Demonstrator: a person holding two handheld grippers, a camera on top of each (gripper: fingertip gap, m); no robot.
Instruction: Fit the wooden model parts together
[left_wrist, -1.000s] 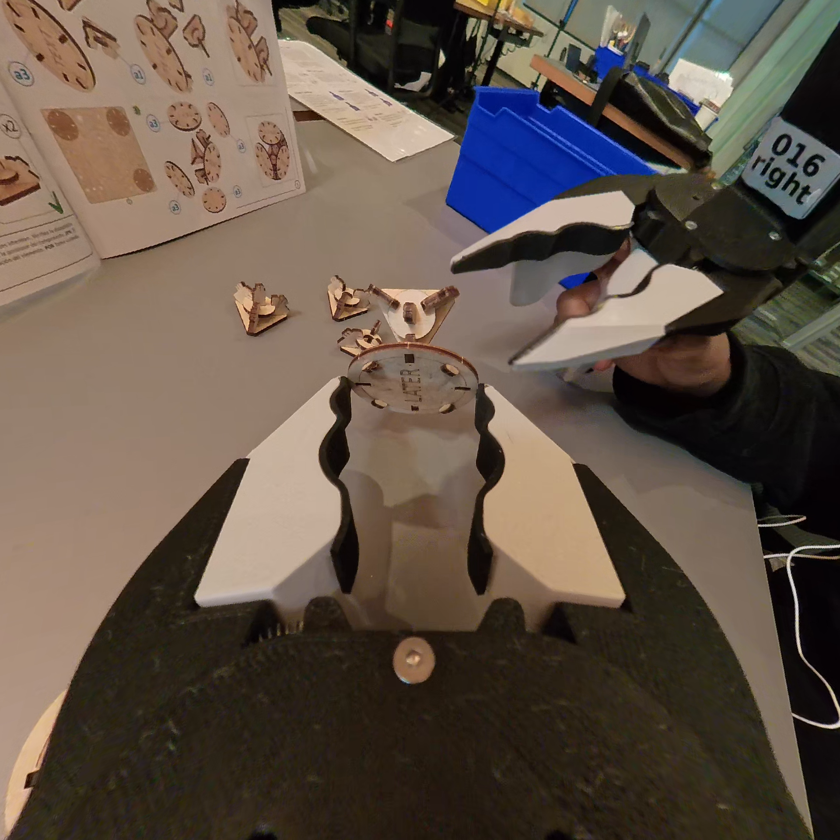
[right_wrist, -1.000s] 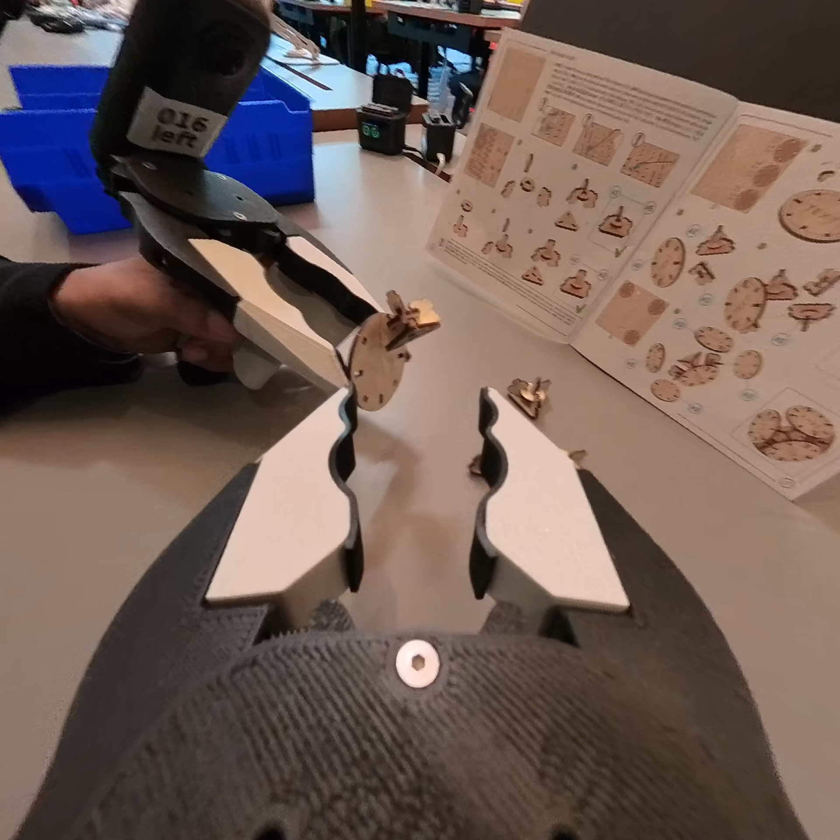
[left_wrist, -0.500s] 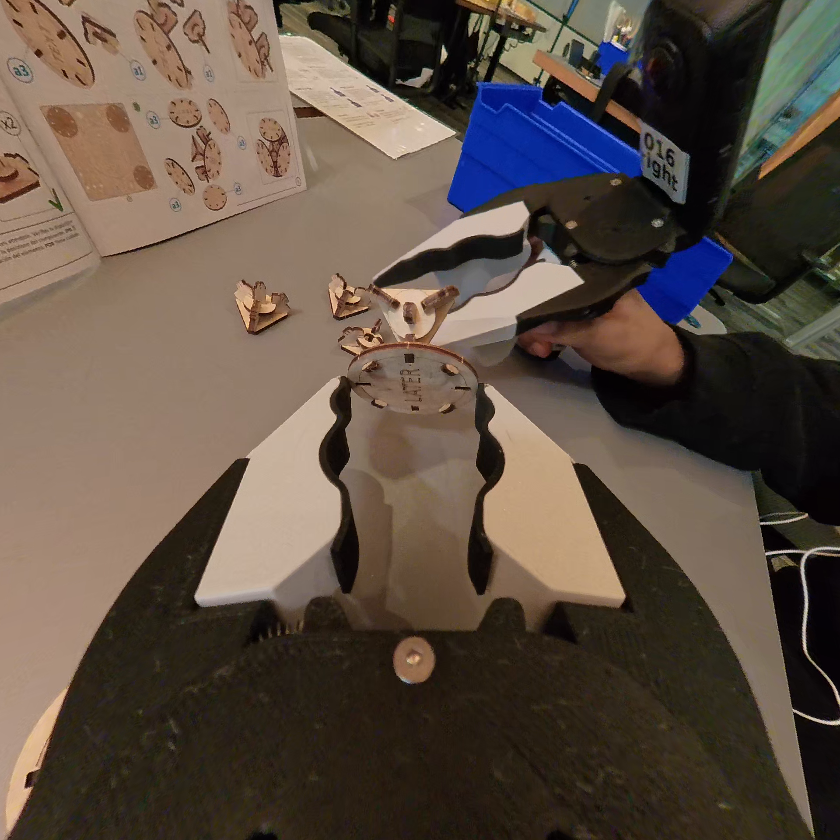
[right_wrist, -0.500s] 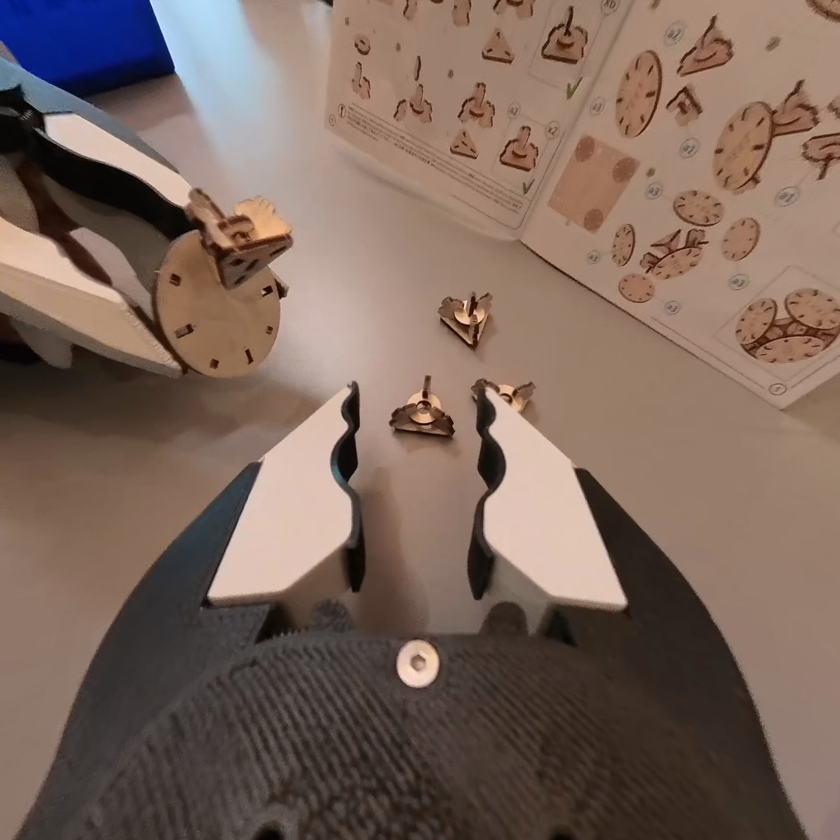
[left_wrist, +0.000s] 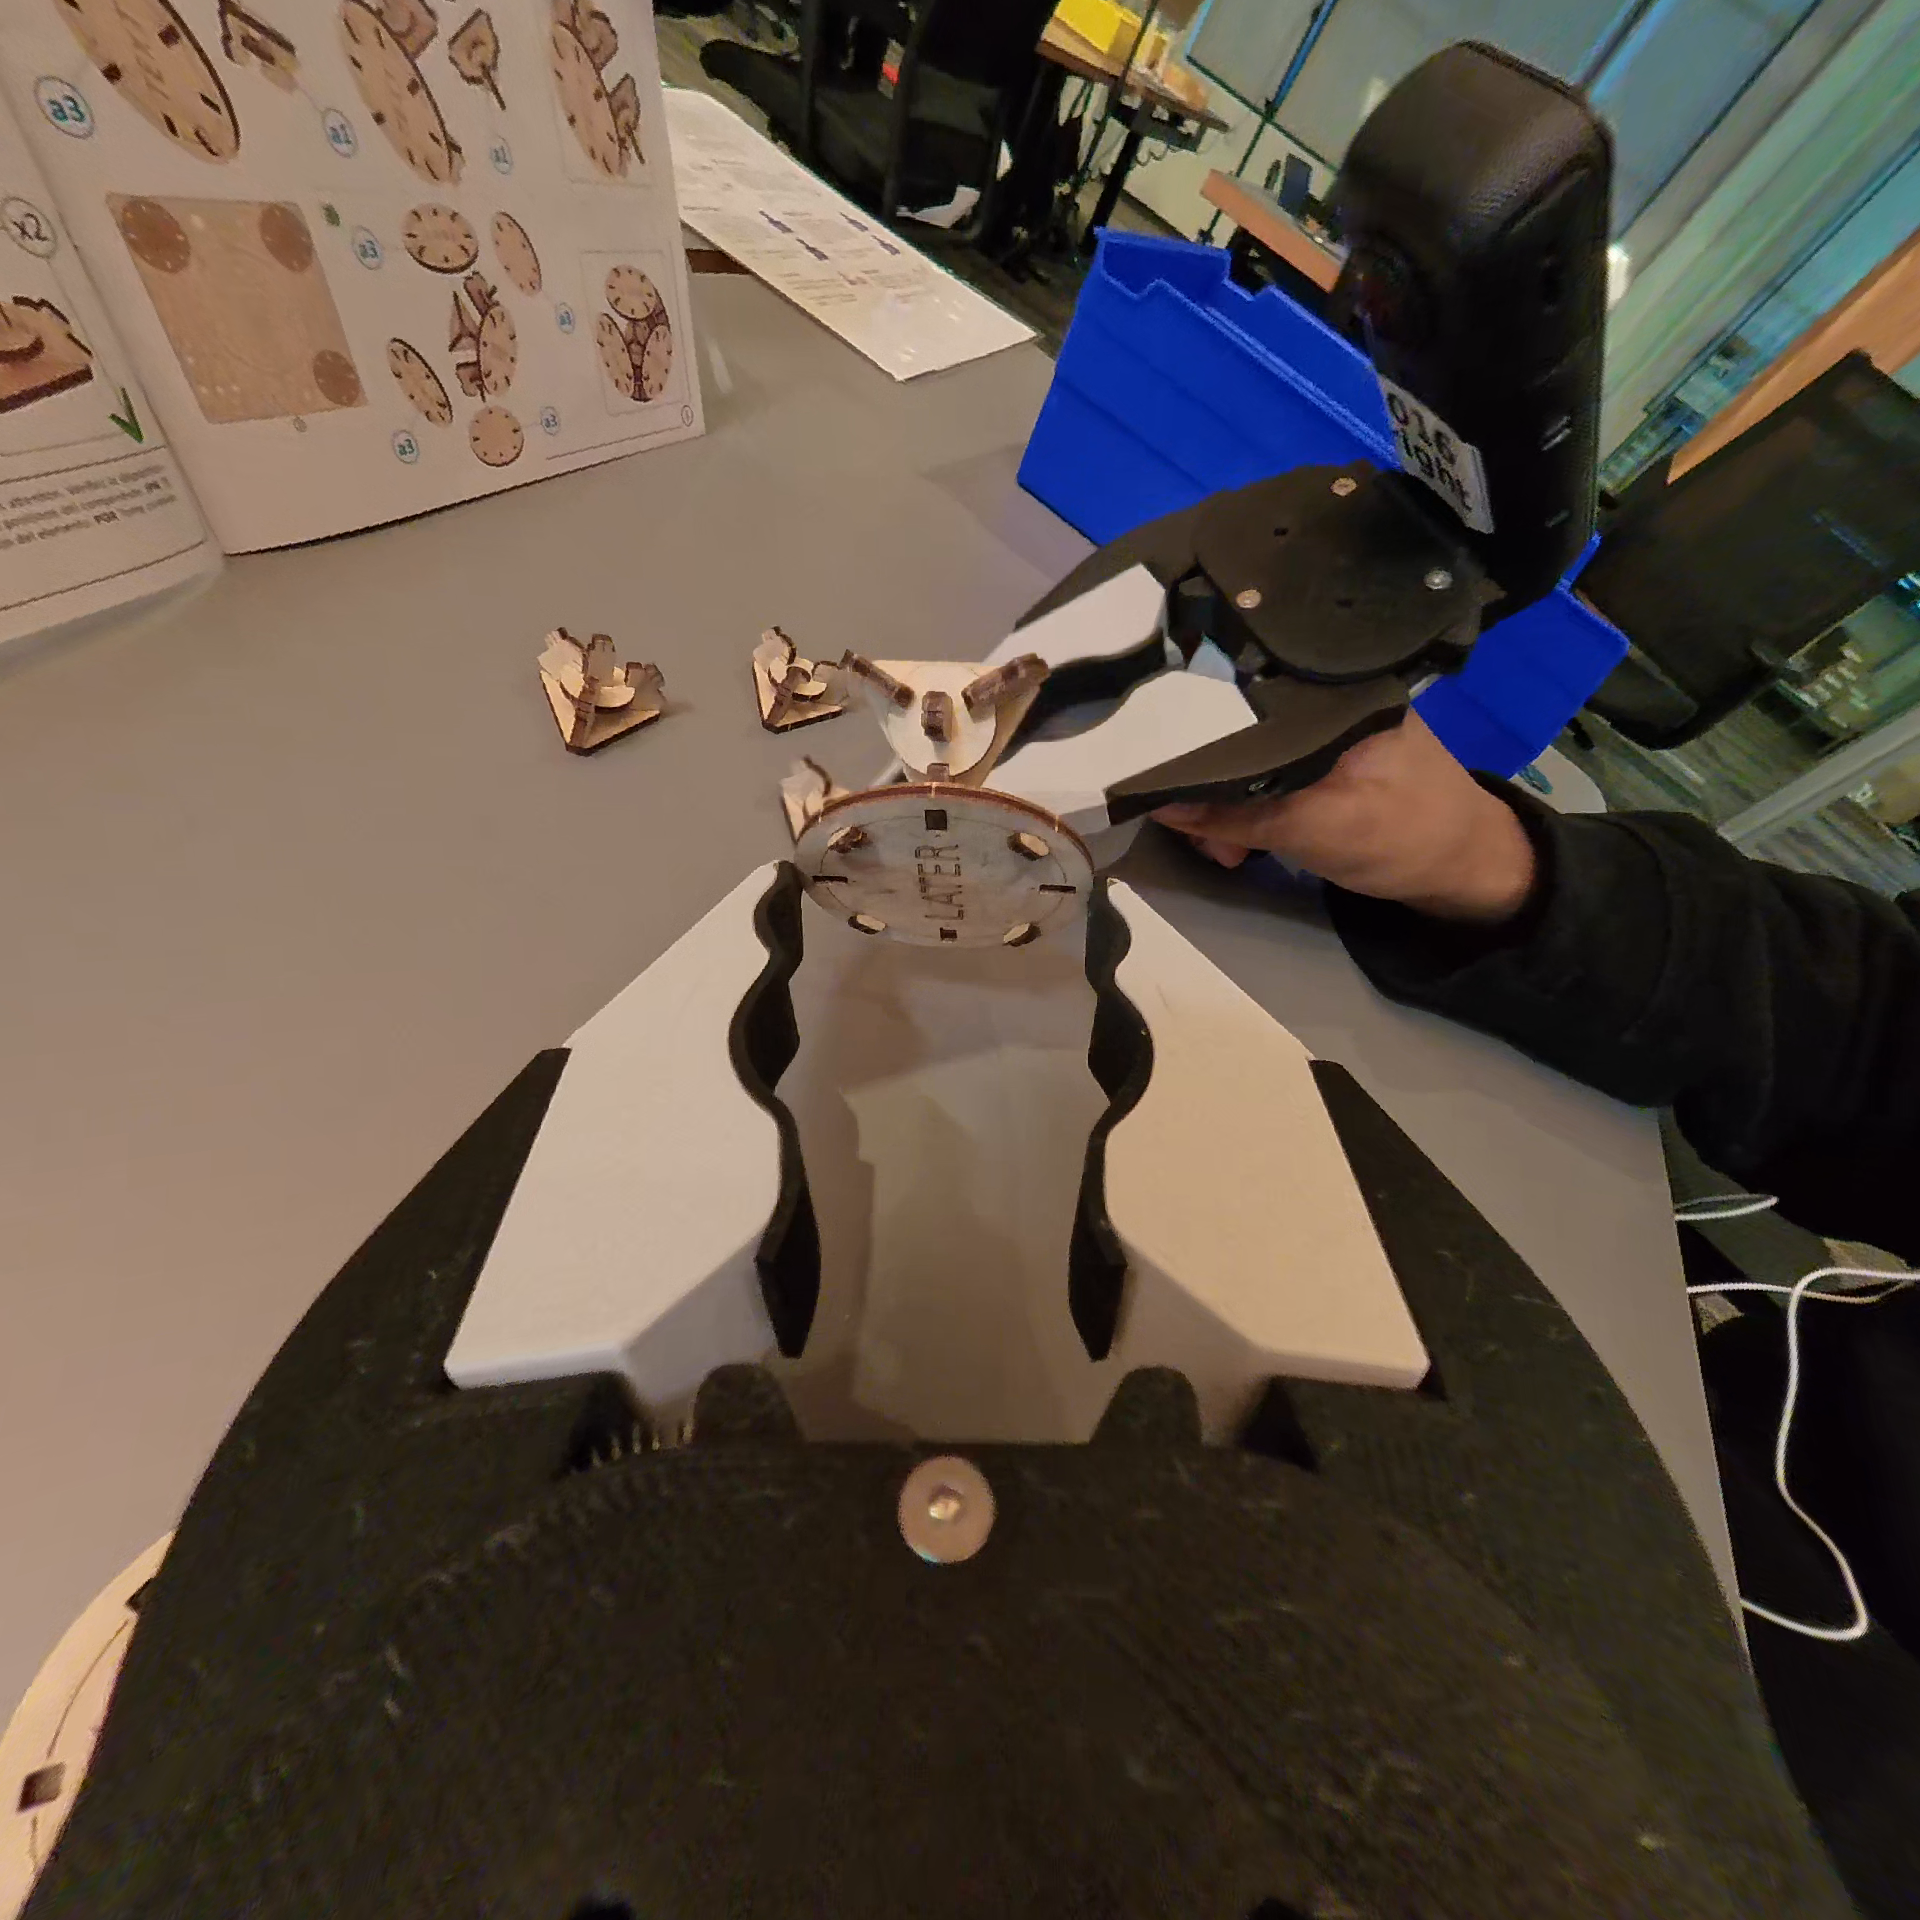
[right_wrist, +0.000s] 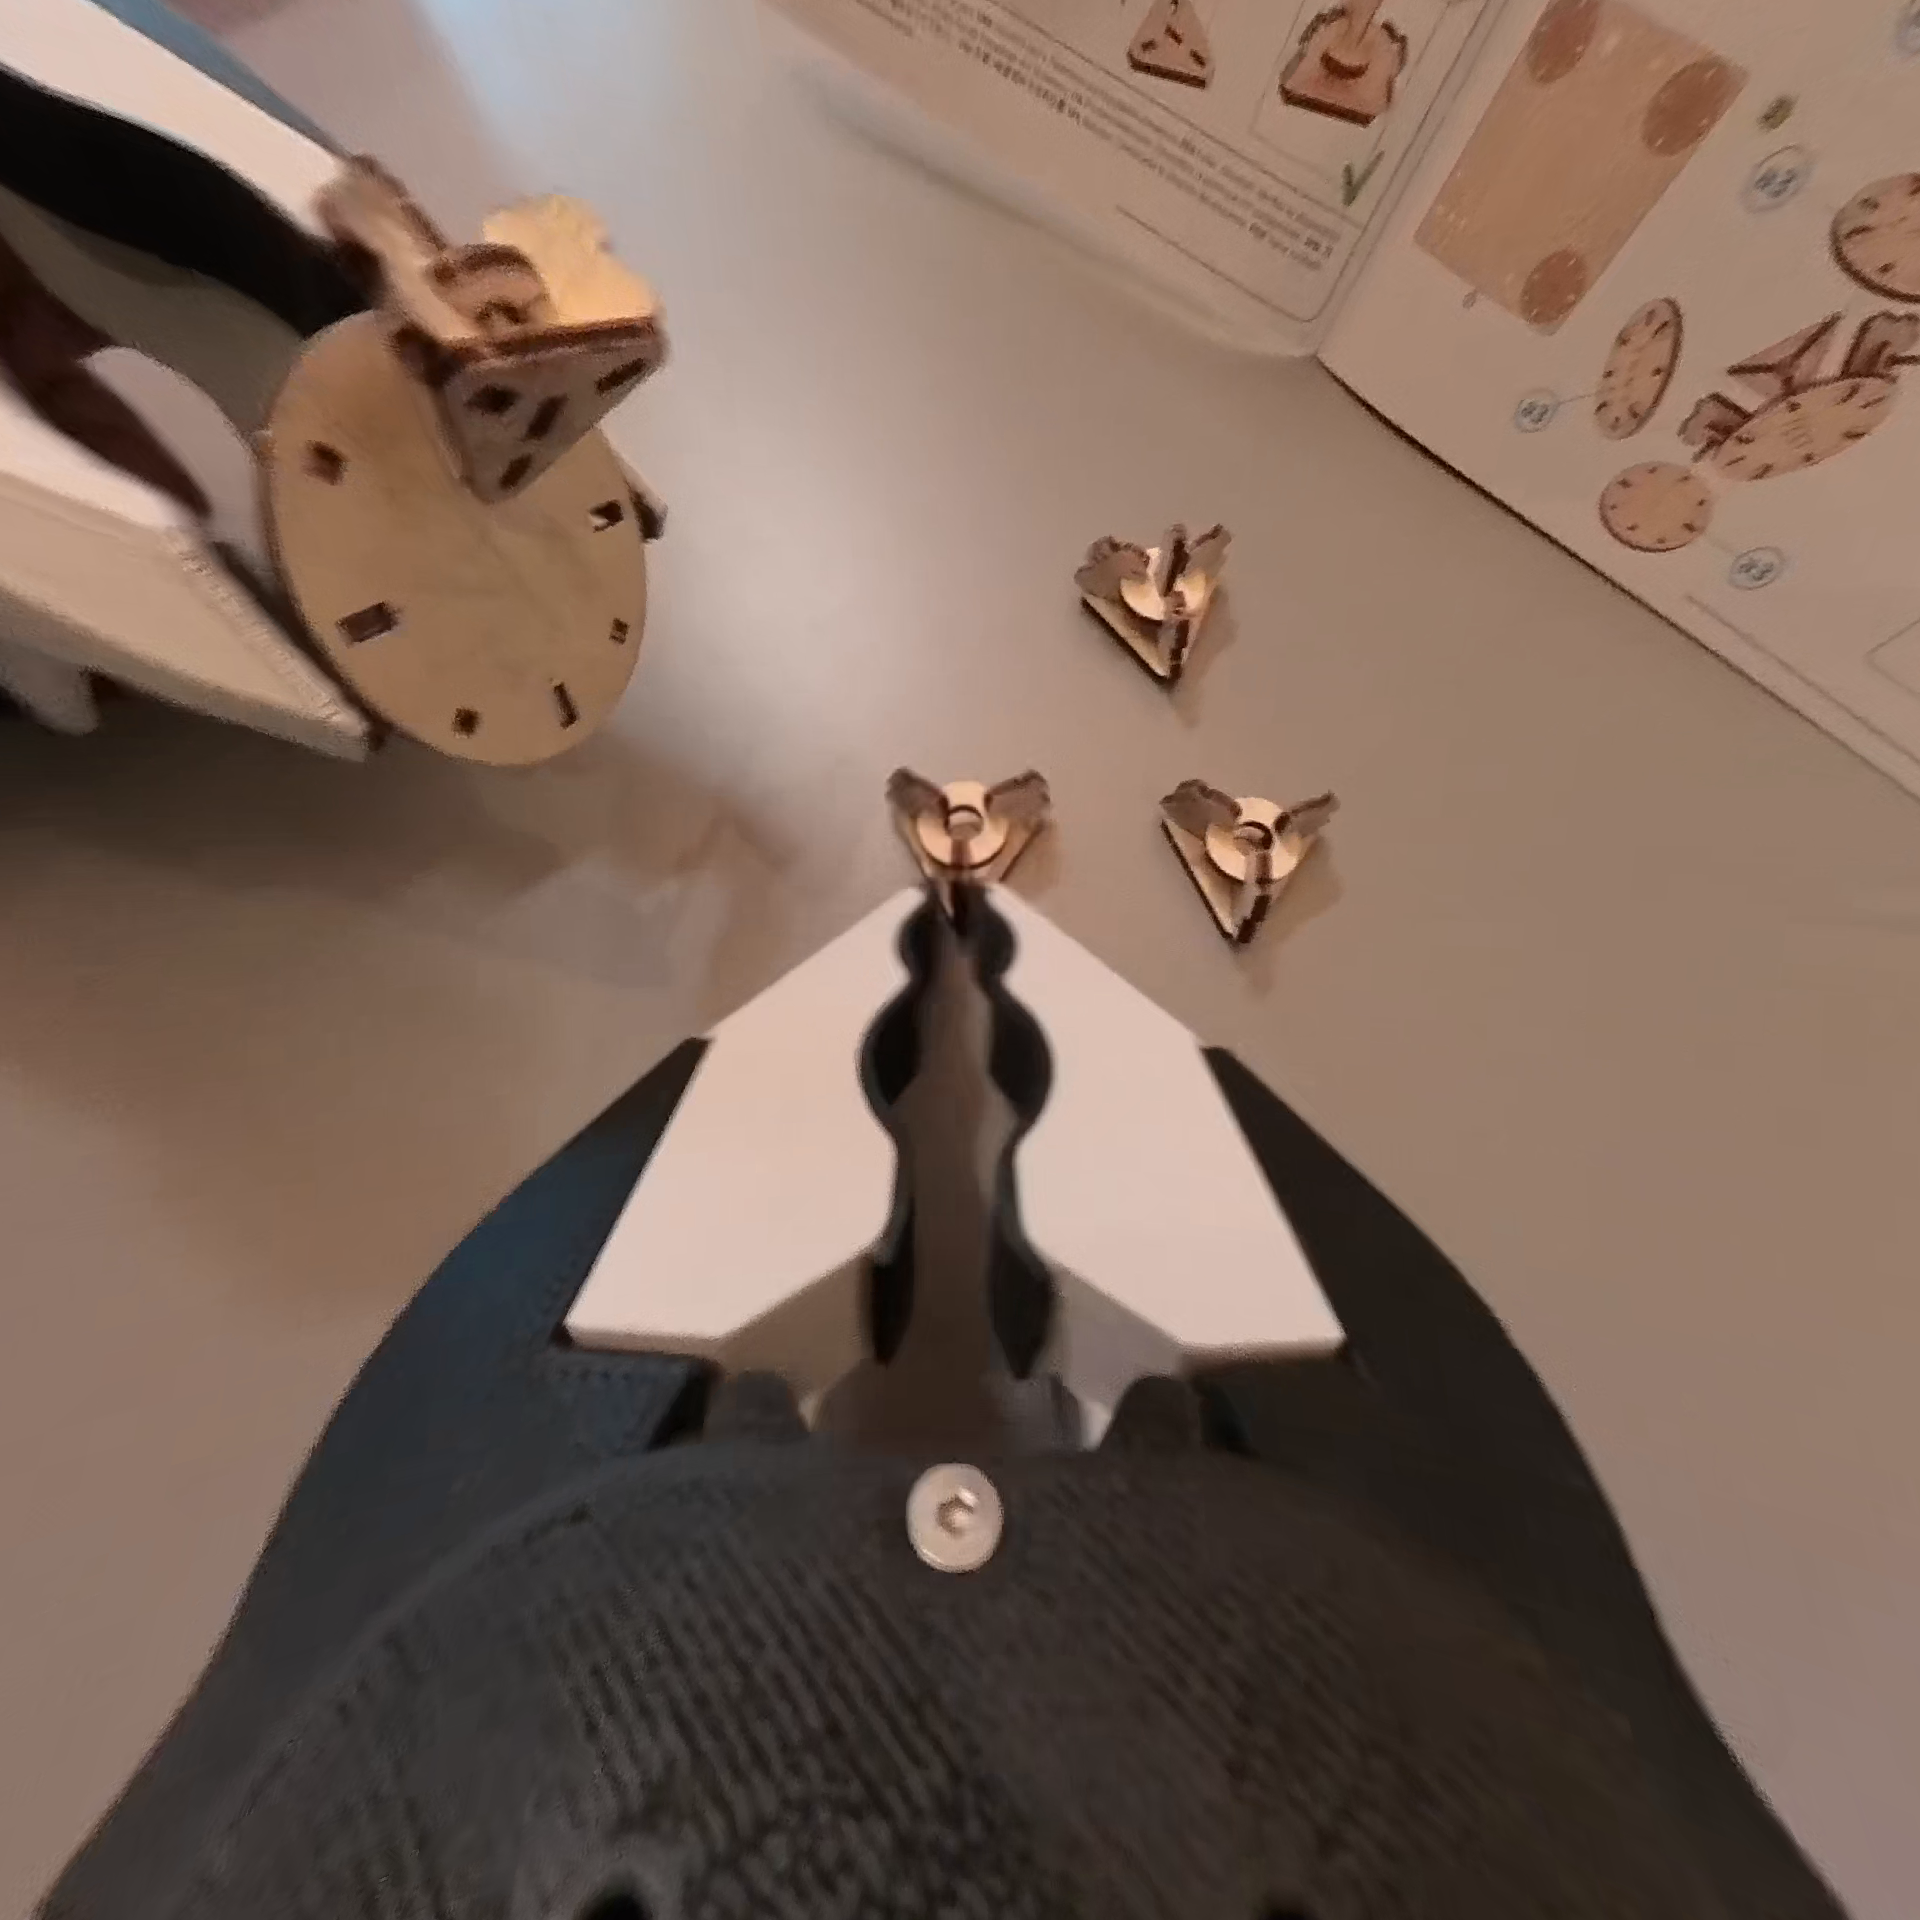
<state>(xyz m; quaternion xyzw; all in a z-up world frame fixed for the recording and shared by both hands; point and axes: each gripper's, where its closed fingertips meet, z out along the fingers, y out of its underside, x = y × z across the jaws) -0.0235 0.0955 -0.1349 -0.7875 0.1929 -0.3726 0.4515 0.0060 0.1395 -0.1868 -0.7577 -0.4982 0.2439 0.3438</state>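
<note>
My left gripper (left_wrist: 943, 906) is shut on the edge of a round wooden disc (left_wrist: 940, 883) and holds it above the grey table (left_wrist: 312, 935). A triangular wooden piece (left_wrist: 940, 712) is plugged into the disc's far face. The disc (right_wrist: 457, 582) and that piece (right_wrist: 520, 384) also show at the upper left of the right wrist view. My right gripper (right_wrist: 954, 909) is low over the table. It is shut on the thin upright fin of a small triangular wooden piece (right_wrist: 966, 826). Its fingers (left_wrist: 1101, 649) reach in behind the disc in the left wrist view.
Two more small triangular pieces (right_wrist: 1153, 608) (right_wrist: 1247, 852) lie on the table just beyond. An open instruction booklet (left_wrist: 312, 260) stands at the back left, and a blue bin (left_wrist: 1195, 416) at the back right. A white cable (left_wrist: 1787, 1455) hangs off the right edge. Tip to tip, the grippers are about 8 cm apart.
My right gripper swung down from beside the disc to the table and closed from wide open onto the small triangular piece's fin. My left gripper kept still with the disc.
</note>
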